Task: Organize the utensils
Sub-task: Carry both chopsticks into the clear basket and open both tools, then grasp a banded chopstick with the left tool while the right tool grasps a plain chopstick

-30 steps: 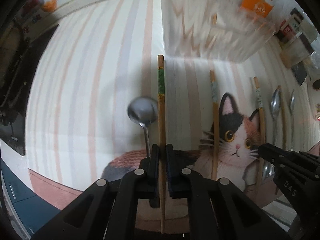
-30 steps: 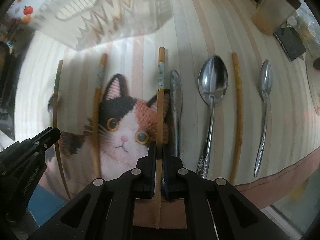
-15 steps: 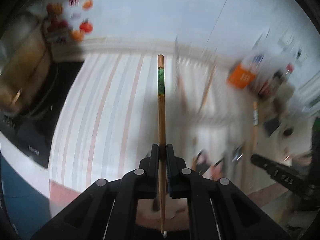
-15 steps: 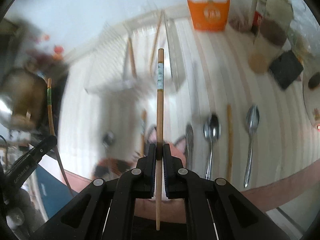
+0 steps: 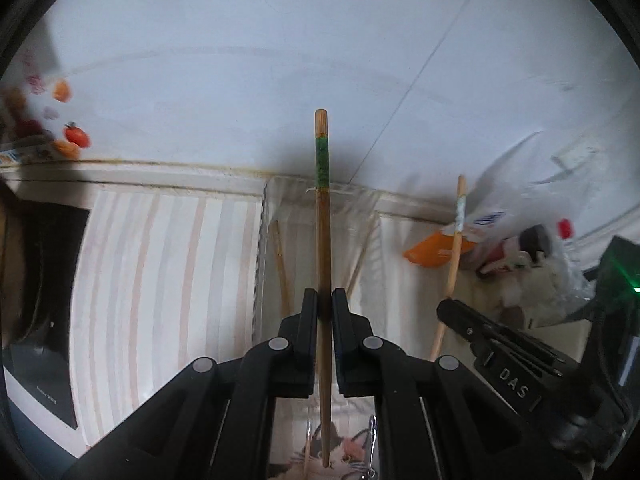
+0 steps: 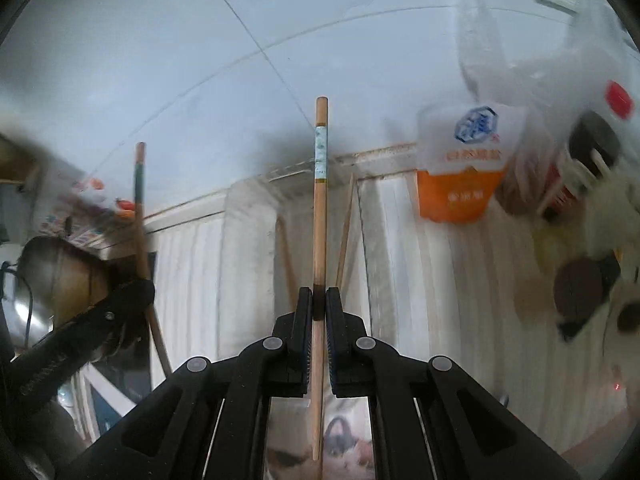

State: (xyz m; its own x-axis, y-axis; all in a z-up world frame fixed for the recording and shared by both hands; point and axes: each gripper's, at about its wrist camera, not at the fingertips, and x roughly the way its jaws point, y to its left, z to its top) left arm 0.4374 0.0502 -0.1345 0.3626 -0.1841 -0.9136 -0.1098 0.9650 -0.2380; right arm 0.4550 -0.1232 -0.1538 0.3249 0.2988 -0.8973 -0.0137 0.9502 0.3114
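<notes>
Green-band chopstick (image 5: 322,240) sits clamped in the left hand-held gripper (image 5: 325,308), pads pinching it partway along the shaft, banded butt pointing fwd/up in view, thin tip trailing back under the gripper body. White-band chopstick (image 6: 320,216) is held the same way in the right hand-held gripper (image 6: 319,306), jaws closed tight on the wood. Each stick's long axis runs straight along its gripper's fingers, so whichever way a gripper points, the stick points too. Straight ahead of both, just past the sticks' shafts, stands the clear bin (image 5: 264,248) on the striped surface (image 5: 160,280), w/ two chopsticks already leaning inside it (image 6: 346,232). From the left cam the right gripper & its stick (image 5: 454,256) show off to the right; from the right cam the left gripper & its stick (image 6: 139,208) show off to the left, so the pair are side by side, well apart, neither clearly nearer the bin. Judgement: next move prob. needs each stick carried over the bin rim and let go so it drops in along its length; risk is a stick catching the rim or knocking the leaning ones. Cat-print mat (image 5: 352,452) w/ remaining utensils peeks out below, mostly hidden by the gripper bodies. Orange pack (image 6: 460,188) & clutter lie right of the bin.
</notes>
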